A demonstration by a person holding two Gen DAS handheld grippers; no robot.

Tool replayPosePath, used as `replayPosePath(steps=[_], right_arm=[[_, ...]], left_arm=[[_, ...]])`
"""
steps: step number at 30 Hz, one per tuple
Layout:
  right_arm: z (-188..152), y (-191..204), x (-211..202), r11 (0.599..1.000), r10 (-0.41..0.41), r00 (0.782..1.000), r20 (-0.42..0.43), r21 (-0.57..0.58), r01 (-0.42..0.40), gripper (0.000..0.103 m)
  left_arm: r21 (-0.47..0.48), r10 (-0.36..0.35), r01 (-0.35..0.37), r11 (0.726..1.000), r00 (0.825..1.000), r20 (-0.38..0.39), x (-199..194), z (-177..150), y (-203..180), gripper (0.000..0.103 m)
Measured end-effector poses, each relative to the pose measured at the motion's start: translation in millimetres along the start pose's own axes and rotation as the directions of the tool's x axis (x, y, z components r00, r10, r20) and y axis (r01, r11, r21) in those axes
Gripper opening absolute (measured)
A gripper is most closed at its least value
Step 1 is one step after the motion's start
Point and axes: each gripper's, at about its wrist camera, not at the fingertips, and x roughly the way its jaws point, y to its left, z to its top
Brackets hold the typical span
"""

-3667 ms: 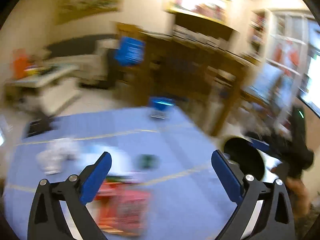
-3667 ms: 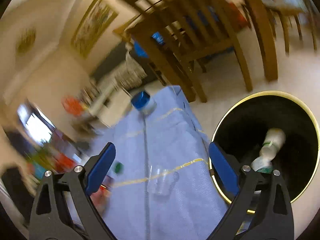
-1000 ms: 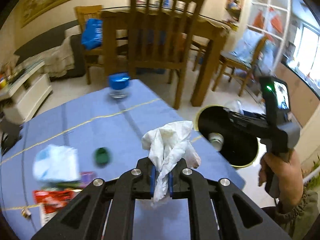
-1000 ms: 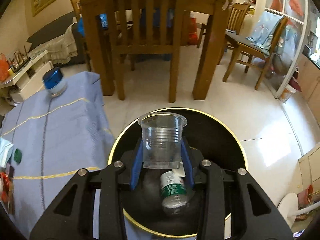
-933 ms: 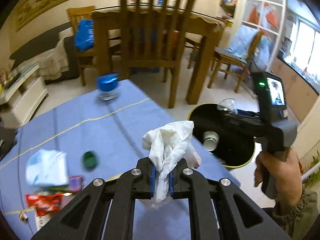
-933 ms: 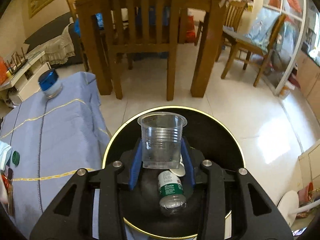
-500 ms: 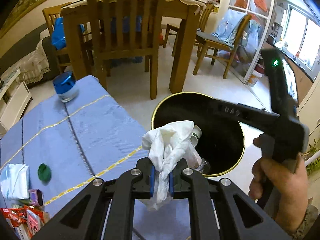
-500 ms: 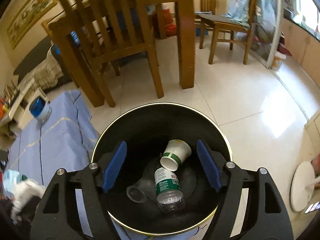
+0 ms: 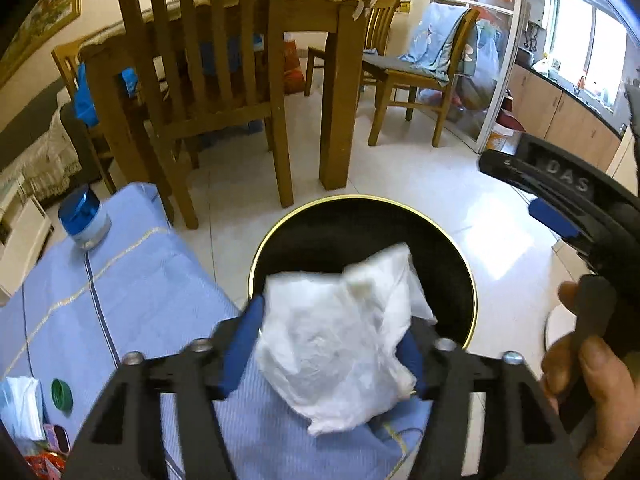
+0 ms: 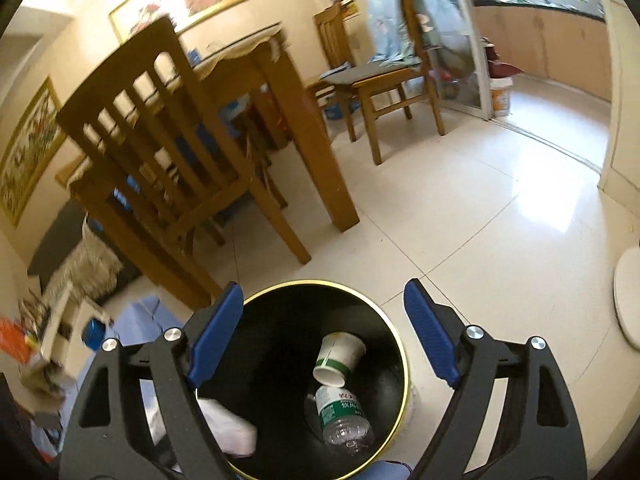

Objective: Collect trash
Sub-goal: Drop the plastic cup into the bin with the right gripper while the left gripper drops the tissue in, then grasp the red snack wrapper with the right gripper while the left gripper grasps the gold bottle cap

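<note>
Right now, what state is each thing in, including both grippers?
Left gripper: open, tissue loose between its fingers.
Tissue: crumpled, over the bin's near rim.
Right gripper: open, empty, above the bin.
Bin: uncovered, partly filled.
Paper cup: on its side in the bin.
Bottle: lying in the bin.
Jar: lidded, upright on the table.

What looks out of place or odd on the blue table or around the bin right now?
Nothing odd. The tissue sits between the left gripper's spread fingers over the bin; a cap and wrappers lie on the table.
</note>
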Motion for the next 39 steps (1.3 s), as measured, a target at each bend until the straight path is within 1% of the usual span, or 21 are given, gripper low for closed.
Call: replayPosePath(steps=[2, 6, 11, 13, 15, 19, 21, 22, 25, 26, 27, 29, 30, 31, 32, 33, 34, 35, 36, 38, 39], right_arm=[[3, -9, -5, 0.999, 0.001, 1.000, 0.022, 0.037, -0.002, 0.082], [2, -14, -13, 0.998, -0.001, 0.999, 0.053, 0.069, -0.003, 0.082], [-1, -3, -13, 0.999, 0.004, 0.999, 0.051, 0.039, -0.006, 0.082], [-4, 7, -12, 1.000, 0.009, 0.999, 0.046, 0.018, -0.009, 0.082], [-7, 18, -11, 1.000, 0.011, 0.999, 0.041, -0.006, -0.010, 0.083], [-18, 48, -6, 0.997, 0.025, 1.000, 0.015, -0.074, -0.024, 0.083], [-24, 66, -3, 0.992, 0.036, 0.999, 0.003, -0.117, -0.035, 0.083], [-29, 78, -2, 0.988, 0.052, 0.999, -0.008, -0.146, -0.053, 0.084], [-48, 116, 2, 0.959, 0.125, 0.990, -0.065, -0.247, -0.137, 0.085], [-56, 130, 4, 0.942, 0.152, 0.984, -0.095, -0.287, -0.174, 0.085], [-68, 148, 6, 0.916, 0.185, 0.973, -0.139, -0.334, -0.222, 0.085], [-89, 179, 9, 0.859, 0.253, 0.938, -0.237, -0.392, -0.330, 0.085], [-107, 199, 10, 0.812, 0.295, 0.903, -0.314, -0.416, -0.410, 0.085], [-116, 210, 10, 0.786, 0.313, 0.882, -0.353, -0.425, -0.449, 0.085], [-128, 222, 10, 0.757, 0.332, 0.856, -0.397, -0.428, -0.493, 0.085], [-141, 234, 8, 0.726, 0.356, 0.823, -0.442, -0.424, -0.541, 0.085], [-158, 248, 3, 0.686, 0.386, 0.778, -0.495, -0.409, -0.601, 0.085], [-165, 254, 1, 0.668, 0.403, 0.753, -0.520, -0.396, -0.630, 0.085], [-178, 264, -4, 0.635, 0.433, 0.705, -0.562, -0.365, -0.681, 0.085], [-202, 280, -18, 0.578, 0.467, 0.645, -0.605, -0.343, -0.740, 0.083], [-209, 288, -26, 0.552, 0.478, 0.628, -0.613, -0.347, -0.758, 0.080]], left_arm=[[0.007, -0.010, 0.010, 1.000, 1.000, 0.000, 0, 0, -3, 0.062], [-0.004, -0.011, 0.011, 1.000, 1.000, 0.002, -2, -3, 2, 0.062], [-0.026, 0.002, -0.001, 1.000, 1.000, 0.013, -12, -9, 13, 0.062], [-0.028, 0.013, -0.012, 1.000, 1.000, 0.024, -20, -13, 19, 0.064], [-0.037, 0.030, -0.028, 0.999, 0.999, 0.039, -31, -19, 26, 0.071], [-0.068, 0.065, -0.060, 0.996, 0.996, 0.066, -53, -32, 48, 0.075], [-0.090, 0.082, -0.075, 0.993, 0.994, 0.077, -66, -40, 61, 0.080], [-0.102, 0.094, -0.085, 0.991, 0.992, 0.087, -76, -48, 69, 0.082], [-0.128, 0.140, -0.124, 0.984, 0.983, 0.123, -110, -74, 92, 0.096], [-0.133, 0.160, -0.143, 0.981, 0.978, 0.132, -119, -83, 98, 0.097], [-0.144, 0.195, -0.174, 0.974, 0.971, 0.142, -134, -99, 110, 0.097], [-0.175, 0.239, -0.212, 0.962, 0.959, 0.153, -156, -121, 129, 0.097], [-0.215, 0.263, -0.228, 0.950, 0.953, 0.152, -170, -139, 147, 0.097], [-0.238, 0.273, -0.234, 0.943, 0.950, 0.150, -179, -149, 156, 0.097], [-0.273, 0.298, -0.252, 0.928, 0.943, 0.146, -192, -166, 173, 0.097], [-0.295, 0.327, -0.275, 0.915, 0.934, 0.143, -201, -177, 184, 0.097], [-0.315, 0.363, -0.307, 0.898, 0.922, 0.137, -209, -188, 196, 0.097], [-0.335, 0.401, -0.341, 0.878, 0.908, 0.126, -217, -200, 209, 0.097], [-0.362, 0.441, -0.378, 0.852, 0.891, 0.108, -225, -213, 226, 0.097], [-0.416, 0.505, -0.432, 0.800, 0.859, 0.080, -241, -235, 256, 0.097], [-0.436, 0.524, -0.447, 0.781, 0.849, 0.068, -246, -242, 267, 0.097]])
